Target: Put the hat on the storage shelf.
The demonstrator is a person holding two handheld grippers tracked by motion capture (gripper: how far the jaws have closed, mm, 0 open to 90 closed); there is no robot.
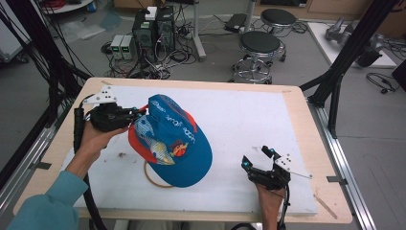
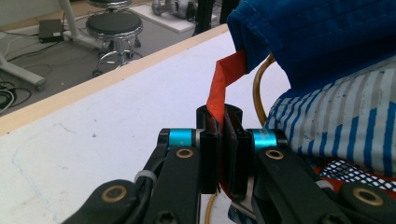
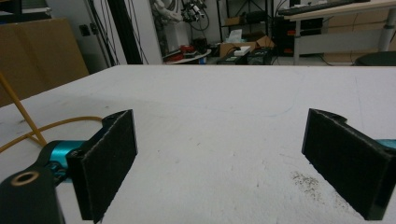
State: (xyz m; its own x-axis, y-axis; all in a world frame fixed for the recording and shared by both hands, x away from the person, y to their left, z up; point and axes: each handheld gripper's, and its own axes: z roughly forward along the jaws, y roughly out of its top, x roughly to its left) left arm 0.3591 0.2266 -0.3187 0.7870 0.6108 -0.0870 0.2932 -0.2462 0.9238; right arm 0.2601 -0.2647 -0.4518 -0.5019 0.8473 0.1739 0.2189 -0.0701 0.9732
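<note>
- Cap (image 1: 179, 143): blue, red-edged, with a white-and-blue striped panel.
- Ring (image 1: 152, 178) under the cap: tan.
- Counter (image 1: 306, 139): white mat, pale wood border.

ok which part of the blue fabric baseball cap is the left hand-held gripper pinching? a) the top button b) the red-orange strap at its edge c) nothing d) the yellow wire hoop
b: in the left gripper view the left hand-held gripper has its jaws shut on the red-orange strap of the blue fabric baseball cap.
</note>
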